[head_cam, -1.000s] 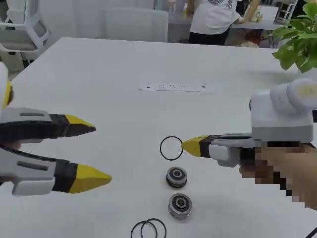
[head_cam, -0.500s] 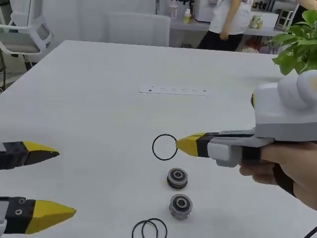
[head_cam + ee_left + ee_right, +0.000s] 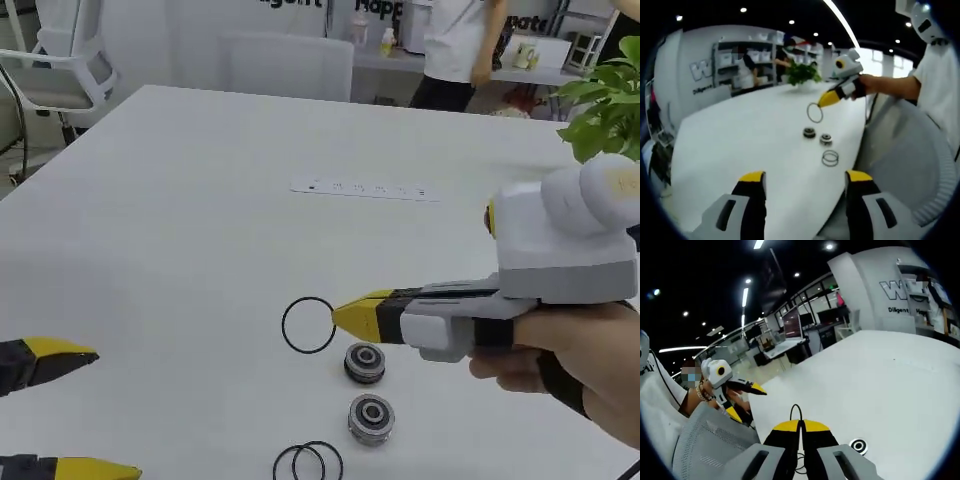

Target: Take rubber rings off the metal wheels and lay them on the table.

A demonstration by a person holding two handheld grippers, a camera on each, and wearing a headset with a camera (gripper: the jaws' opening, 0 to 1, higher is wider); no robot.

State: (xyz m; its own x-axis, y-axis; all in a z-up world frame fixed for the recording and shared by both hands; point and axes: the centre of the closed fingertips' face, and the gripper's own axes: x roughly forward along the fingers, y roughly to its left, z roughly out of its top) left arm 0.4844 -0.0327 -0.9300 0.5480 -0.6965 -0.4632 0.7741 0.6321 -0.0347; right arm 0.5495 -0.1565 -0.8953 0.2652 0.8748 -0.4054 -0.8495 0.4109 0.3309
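My right gripper (image 3: 338, 317) is shut on a thin black rubber ring (image 3: 308, 325), held just above the white table (image 3: 180, 220), left of and beyond two metal wheels. The nearer wheel (image 3: 372, 417) and the farther wheel (image 3: 364, 362) stand close together. Two loose rings (image 3: 308, 462) lie overlapping at the table's front edge. My left gripper (image 3: 92, 410) is open at the lower left, nothing between its jaws. The left gripper view shows the held ring (image 3: 814, 112), both wheels (image 3: 809, 132) (image 3: 826, 139) and the loose rings (image 3: 830, 158). In the right gripper view the ring (image 3: 796, 412) is edge-on above the shut tips.
A flat white strip (image 3: 365, 189) lies across the table's middle. A green plant (image 3: 610, 95) stands at the far right edge. Office chairs (image 3: 60, 70) and a person (image 3: 460, 45) are beyond the far side. A grey chair back (image 3: 710, 445) is close by the person.
My left gripper has drawn back toward the lower left, still open. The right gripper has carried the ring a little to the left of the wheels. The head camera has tilted.
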